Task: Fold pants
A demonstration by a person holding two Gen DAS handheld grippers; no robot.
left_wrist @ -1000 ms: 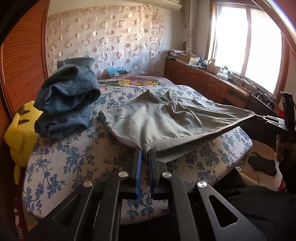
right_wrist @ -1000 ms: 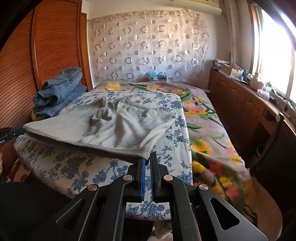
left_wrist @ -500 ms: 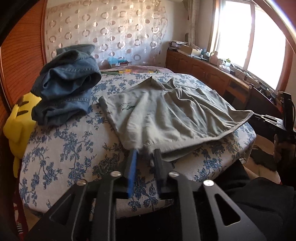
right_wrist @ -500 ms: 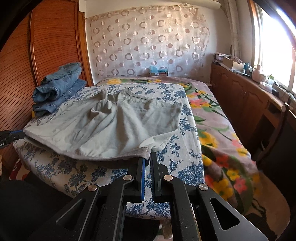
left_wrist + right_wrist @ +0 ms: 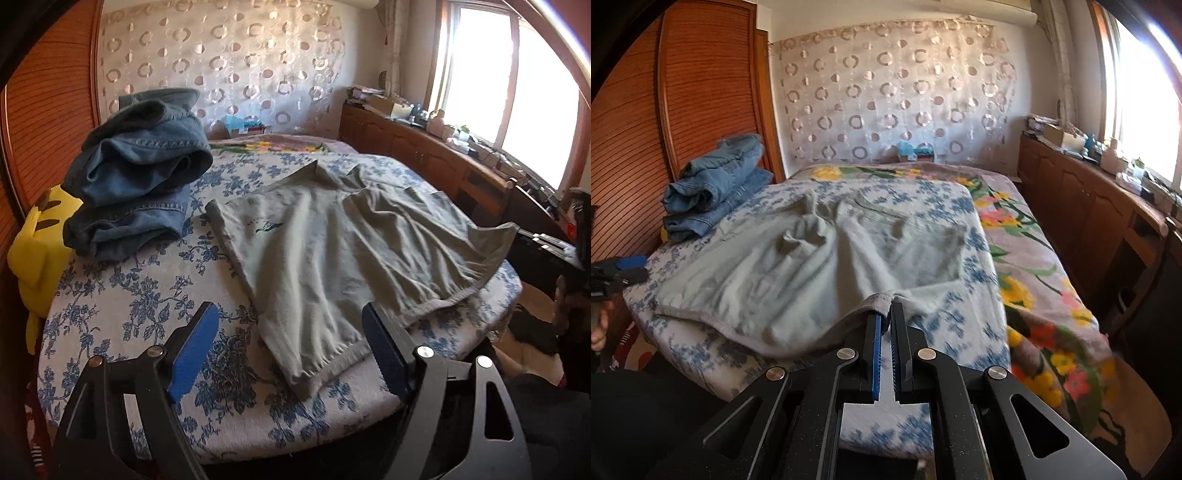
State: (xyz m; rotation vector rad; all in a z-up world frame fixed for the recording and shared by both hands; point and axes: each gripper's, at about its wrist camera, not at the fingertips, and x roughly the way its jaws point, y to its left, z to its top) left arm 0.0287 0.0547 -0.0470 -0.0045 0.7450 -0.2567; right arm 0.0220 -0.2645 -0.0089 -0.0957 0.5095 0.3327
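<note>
Grey-green pants (image 5: pixel 332 243) lie spread (wrinkled, waistband nearest) on the bed.

Pants (image 5: pixel 332 251) spread on bed (image 5: pixel 122 295); jeans (image 5: pixel 136 177) stacked left of them, toy (image 5: pixel 33 240) beyond bed's left edge.

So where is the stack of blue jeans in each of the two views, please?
Left wrist view: the blue jeans lie upper left, on the flowered cloth, left of the grey pants.
Right wrist view: the blue jeans lie far left, in front of the wooden wardrobe.
Shared landmark: the curtain with circles.
</note>
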